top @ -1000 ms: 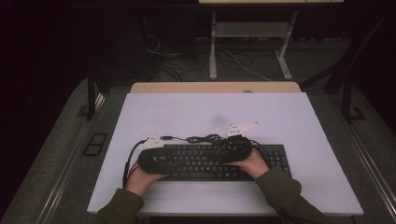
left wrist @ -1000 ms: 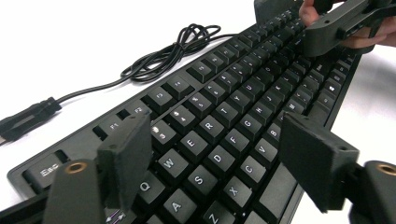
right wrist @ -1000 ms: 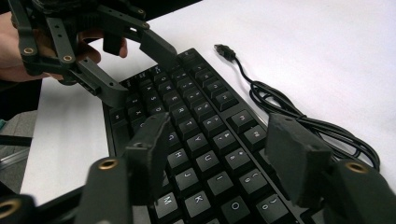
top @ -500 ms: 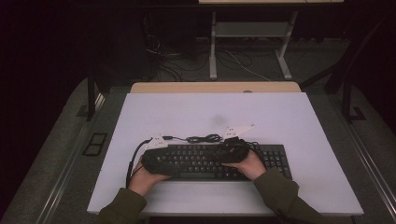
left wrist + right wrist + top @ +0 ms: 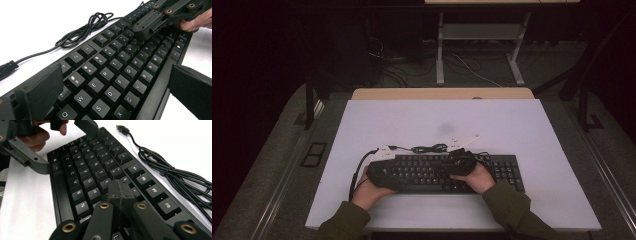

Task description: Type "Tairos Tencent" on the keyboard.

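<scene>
While left gripper (image 5: 112,92) gapes — right gripper (image 5: 119,191) pinched over keyboard (image 5: 507,172).

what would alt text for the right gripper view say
The right gripper, jaws shut together with nothing between them, points down at the middle keys of a black keyboard on a white table. The keyboard's bundled black cable lies beside it, and the left gripper hovers open-jawed over the far end.
</scene>
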A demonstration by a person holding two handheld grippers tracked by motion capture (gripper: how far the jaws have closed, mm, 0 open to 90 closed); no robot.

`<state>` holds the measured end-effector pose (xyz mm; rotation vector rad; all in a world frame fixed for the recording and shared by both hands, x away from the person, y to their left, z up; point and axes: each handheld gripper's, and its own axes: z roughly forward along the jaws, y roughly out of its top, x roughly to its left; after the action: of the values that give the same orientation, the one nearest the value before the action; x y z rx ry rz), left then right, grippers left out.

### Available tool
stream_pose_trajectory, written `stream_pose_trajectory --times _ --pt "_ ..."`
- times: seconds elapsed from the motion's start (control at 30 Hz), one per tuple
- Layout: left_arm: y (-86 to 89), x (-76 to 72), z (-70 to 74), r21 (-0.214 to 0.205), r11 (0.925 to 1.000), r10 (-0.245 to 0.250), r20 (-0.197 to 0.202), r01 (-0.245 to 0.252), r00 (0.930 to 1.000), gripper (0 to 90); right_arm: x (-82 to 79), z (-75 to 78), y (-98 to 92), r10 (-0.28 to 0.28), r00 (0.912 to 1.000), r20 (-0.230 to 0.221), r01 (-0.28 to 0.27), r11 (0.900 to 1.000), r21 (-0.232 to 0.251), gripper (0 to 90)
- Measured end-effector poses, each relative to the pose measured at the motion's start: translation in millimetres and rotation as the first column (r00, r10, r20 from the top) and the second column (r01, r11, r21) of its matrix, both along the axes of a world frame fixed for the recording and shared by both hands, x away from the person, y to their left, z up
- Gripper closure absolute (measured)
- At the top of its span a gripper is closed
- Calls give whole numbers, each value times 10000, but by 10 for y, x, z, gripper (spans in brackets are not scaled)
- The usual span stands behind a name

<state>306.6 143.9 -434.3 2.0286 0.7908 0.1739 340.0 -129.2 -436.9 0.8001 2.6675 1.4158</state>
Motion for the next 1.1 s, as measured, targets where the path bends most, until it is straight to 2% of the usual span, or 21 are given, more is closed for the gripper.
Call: stream_pose_trajectory --times 0.23,0.53,0.9,1.1 --pt "0 -1 -4 7 10000 -19 -20 19 10000 0 11 -28 2 -89 9999 -75 87 9993 -354 896" --pt "-9 -3 -6 18 10000 -49 -39 49 10000 0 15 -50 9 -98 9998 -184 87 9983 -578 897" --pt "-3 -5 -4 6 10000 -16 -59 17 10000 0 13 -40 3 -112 9998 -188 102 9984 -556 896" --pt "6 -8 -2 -42 10000 -7 -76 7 10000 0 9 -14 -22 -137 9997 -195 131 9993 -347 896"
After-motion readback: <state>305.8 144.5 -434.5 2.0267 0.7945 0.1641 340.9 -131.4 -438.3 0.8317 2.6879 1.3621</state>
